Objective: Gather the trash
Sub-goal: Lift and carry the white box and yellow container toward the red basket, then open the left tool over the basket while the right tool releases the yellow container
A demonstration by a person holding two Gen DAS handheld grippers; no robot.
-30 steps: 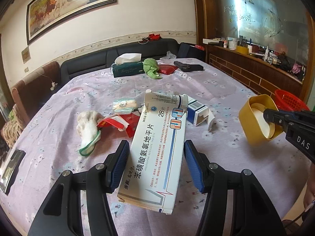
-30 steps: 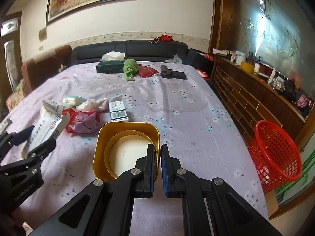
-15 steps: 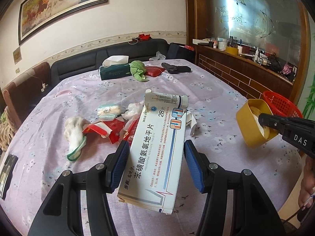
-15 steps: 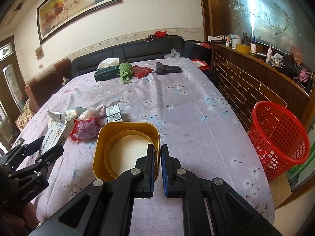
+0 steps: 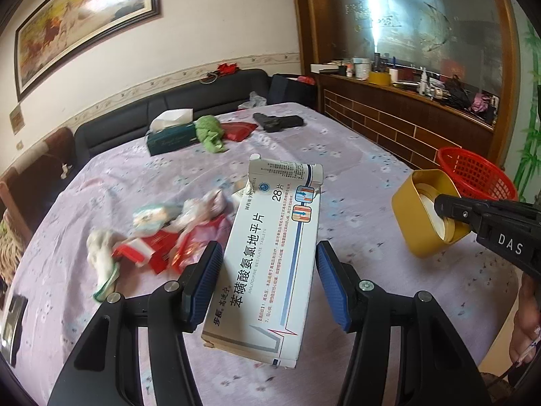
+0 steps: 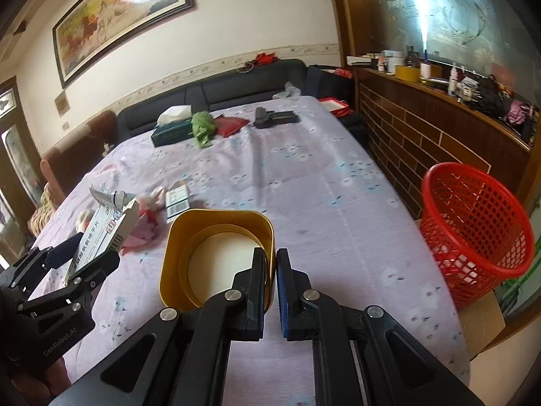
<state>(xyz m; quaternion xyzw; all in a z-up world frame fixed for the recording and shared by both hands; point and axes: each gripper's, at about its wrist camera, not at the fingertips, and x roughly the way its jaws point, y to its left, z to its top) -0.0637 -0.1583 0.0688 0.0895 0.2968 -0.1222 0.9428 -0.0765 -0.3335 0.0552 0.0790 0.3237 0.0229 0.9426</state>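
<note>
My left gripper [image 5: 267, 277] is shut on a long white medicine box [image 5: 270, 264] and holds it above the table; it also shows in the right wrist view [image 6: 101, 233]. My right gripper [image 6: 270, 267] is shut on the rim of a yellow tin [image 6: 209, 240], held above the table; the tin also shows in the left wrist view [image 5: 422, 216]. A pile of wrappers and tissues [image 5: 152, 240] lies on the purple tablecloth [image 5: 355, 176]. A red mesh basket [image 6: 473, 223] stands off the table's right edge.
At the far end lie a green tissue box [image 6: 172, 128], a green cloth [image 6: 202, 128], a red pouch [image 6: 230, 123] and a black object [image 6: 274, 117]. A small white box [image 6: 177, 199] lies near the tin. A wooden shelf [image 6: 439, 125] runs along the right.
Both grippers have lifted and swung right with their loads; the red basket has come closer into view and the trash pile has slid left and lower.
</note>
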